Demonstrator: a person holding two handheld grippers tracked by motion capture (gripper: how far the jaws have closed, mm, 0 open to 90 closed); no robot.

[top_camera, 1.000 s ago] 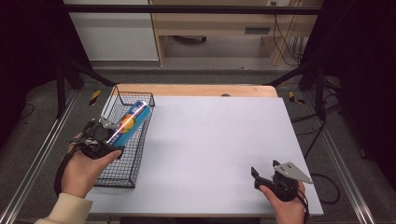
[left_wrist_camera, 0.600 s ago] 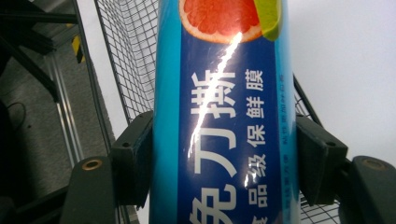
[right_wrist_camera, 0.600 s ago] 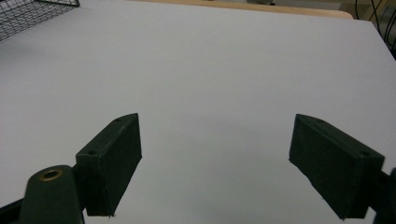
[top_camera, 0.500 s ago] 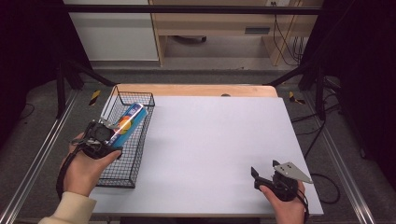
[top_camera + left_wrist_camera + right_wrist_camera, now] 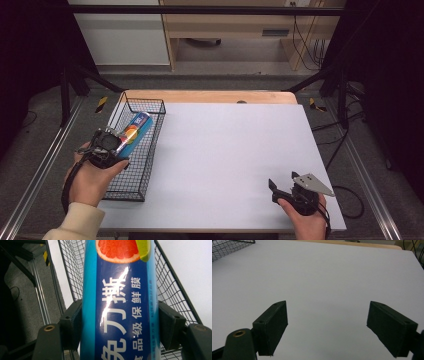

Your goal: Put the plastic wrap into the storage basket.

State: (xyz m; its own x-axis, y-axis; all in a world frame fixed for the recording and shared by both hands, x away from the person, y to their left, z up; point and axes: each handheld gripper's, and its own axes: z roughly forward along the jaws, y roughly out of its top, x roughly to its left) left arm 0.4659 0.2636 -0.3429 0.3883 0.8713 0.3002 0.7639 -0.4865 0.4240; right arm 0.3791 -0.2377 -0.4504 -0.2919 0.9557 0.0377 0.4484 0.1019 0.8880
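Cling-film roll (image 5: 120, 302), a long blue cylinder printed with white Chinese characters and a cut grapefruit and lime, is clamped between the two black jaws of the left tongs (image 5: 112, 145), one jaw pressed to each side of it. Taken against the black wire basket (image 5: 150, 150), the roll is held over the basket's far half, tilted, with its far end pointed toward the basket's far right corner; whether it touches the mesh cannot be told. In the left gripper view the basket's wire walls are seen on both sides of the roll and beyond it. The left tongs are carried over the basket's left rim by the person's left hand (image 5: 90, 180), which is seen beside the basket's near left part.

The right tongs (image 5: 282, 186) are held well to the right of the basket, at the near edge of the white surface (image 5: 230, 145), with their jaws spread wide apart and nothing between them. In the right gripper view a corner of the basket is seen far off at the upper left, beyond bare white surface.
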